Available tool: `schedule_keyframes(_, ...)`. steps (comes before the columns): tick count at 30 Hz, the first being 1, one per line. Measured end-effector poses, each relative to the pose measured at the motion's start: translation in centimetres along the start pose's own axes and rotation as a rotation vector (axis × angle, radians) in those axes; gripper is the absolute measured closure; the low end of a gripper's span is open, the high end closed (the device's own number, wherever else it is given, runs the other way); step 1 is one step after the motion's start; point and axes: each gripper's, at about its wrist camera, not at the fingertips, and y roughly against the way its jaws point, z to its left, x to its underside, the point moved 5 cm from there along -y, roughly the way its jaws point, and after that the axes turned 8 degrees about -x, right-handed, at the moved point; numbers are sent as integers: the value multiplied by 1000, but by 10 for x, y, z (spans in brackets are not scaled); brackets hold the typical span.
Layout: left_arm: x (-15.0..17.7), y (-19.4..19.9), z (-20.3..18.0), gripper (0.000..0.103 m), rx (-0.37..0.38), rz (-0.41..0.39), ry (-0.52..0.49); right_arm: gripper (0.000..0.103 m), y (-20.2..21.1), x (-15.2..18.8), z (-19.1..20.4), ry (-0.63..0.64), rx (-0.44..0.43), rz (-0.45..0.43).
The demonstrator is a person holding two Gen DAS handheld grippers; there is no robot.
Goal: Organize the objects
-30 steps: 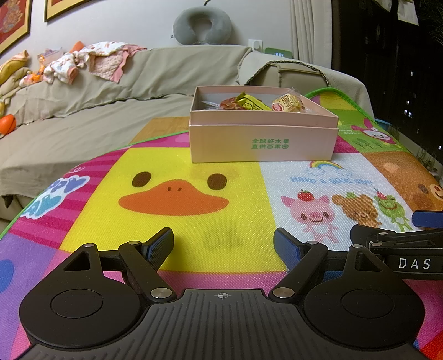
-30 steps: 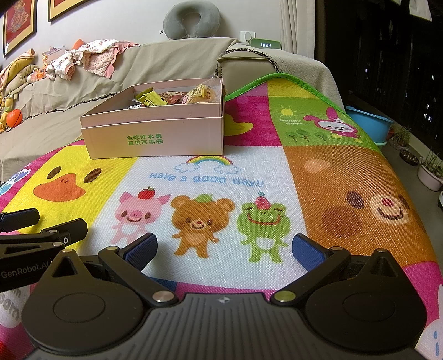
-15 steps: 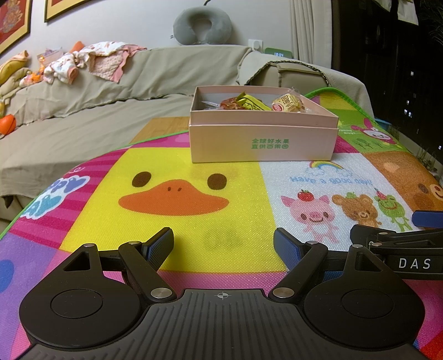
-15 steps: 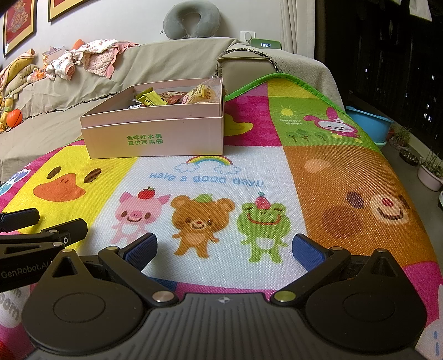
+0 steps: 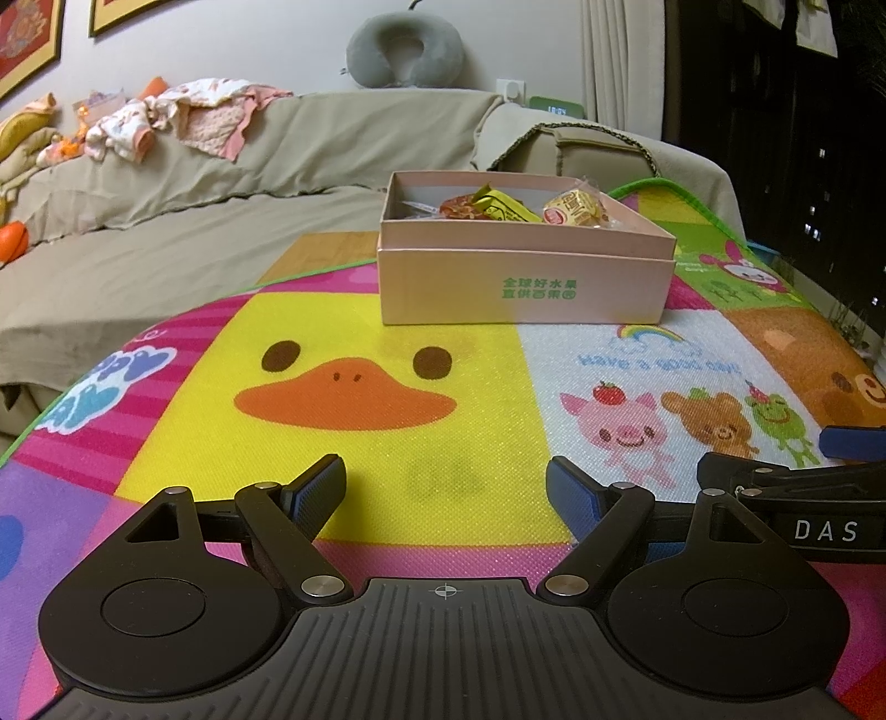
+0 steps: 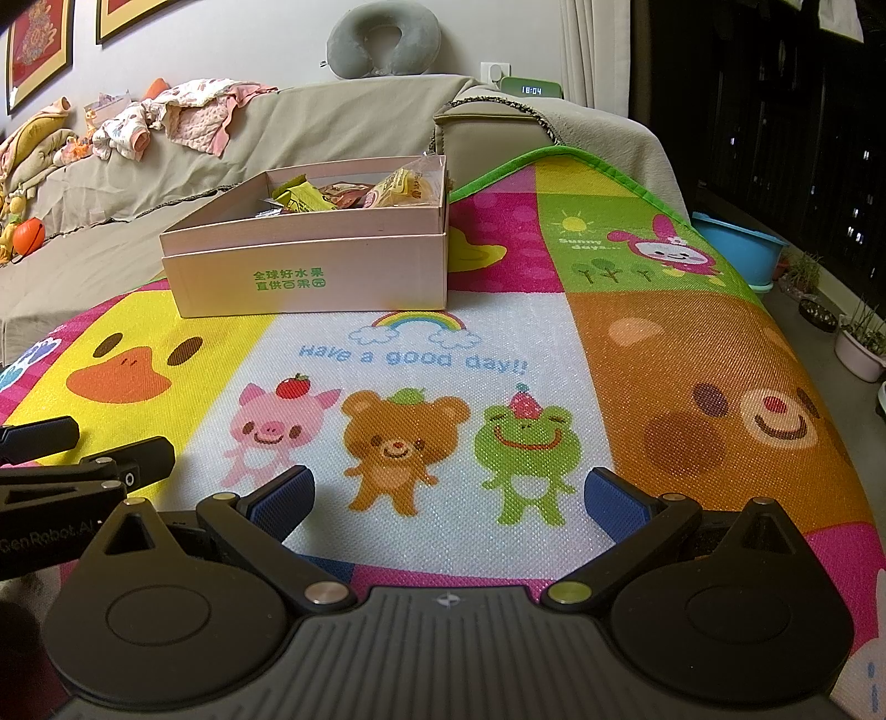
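Note:
A pink cardboard box (image 5: 526, 288) with green print stands at the far side of a cartoon play mat (image 5: 387, 421); it also shows in the right wrist view (image 6: 310, 277). Wrapped snacks (image 5: 515, 207) lie inside it, also seen in the right wrist view (image 6: 354, 194). My left gripper (image 5: 446, 487) is open and empty, low over the duck picture, well short of the box. My right gripper (image 6: 448, 495) is open and empty over the bear and frog pictures. Each gripper shows at the edge of the other's view.
A sofa under a beige cover (image 5: 221, 183) stands behind the mat, with clothes (image 5: 183, 119) and a grey neck pillow (image 5: 404, 50) on it. A blue basin (image 6: 736, 249) and plant pots (image 6: 858, 349) stand on the floor to the right.

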Motion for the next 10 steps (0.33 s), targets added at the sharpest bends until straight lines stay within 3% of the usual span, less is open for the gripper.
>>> schedule_keyframes(10,0,0,0,18,-3,-1,-8,0,0,0,0,0,1,0)
